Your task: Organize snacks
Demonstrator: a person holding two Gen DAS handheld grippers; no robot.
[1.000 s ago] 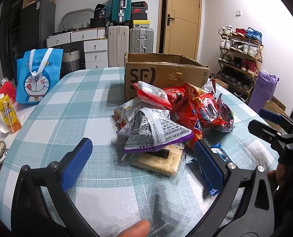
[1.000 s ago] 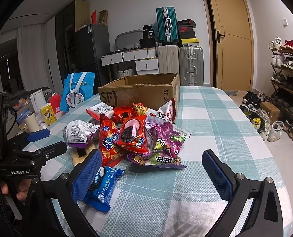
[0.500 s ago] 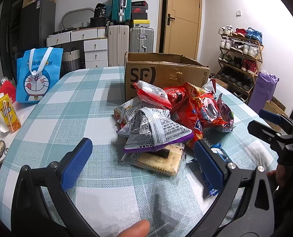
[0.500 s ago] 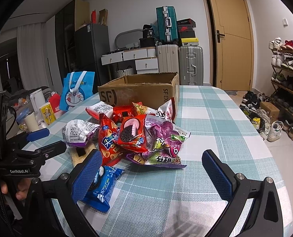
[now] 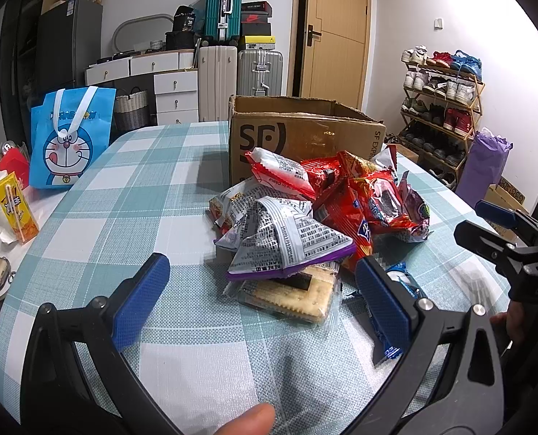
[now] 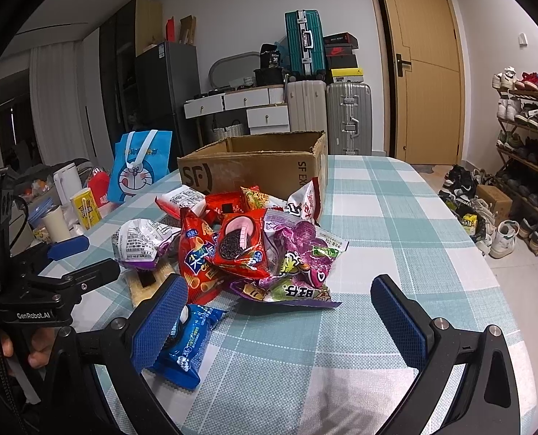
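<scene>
A pile of snack packets (image 5: 316, 210) lies on the checked tablecloth in front of an open cardboard box (image 5: 298, 134); the pile (image 6: 254, 246) and box (image 6: 258, 166) also show in the right wrist view. A grey-and-purple bag (image 5: 287, 243) rests on a cracker pack (image 5: 294, 293). A blue cookie packet (image 6: 187, 340) lies nearest, beside the right gripper's left finger. My left gripper (image 5: 261, 301) is open and empty, just short of the cracker pack. My right gripper (image 6: 280, 322) is open and empty, near the purple bag (image 6: 298, 253).
A blue Doraemon bag (image 5: 69, 137) and a yellow drink carton (image 5: 15, 206) stand at the table's left edge. Suitcases, drawers and a door are behind the table. A shoe rack (image 5: 446, 108) stands to the right.
</scene>
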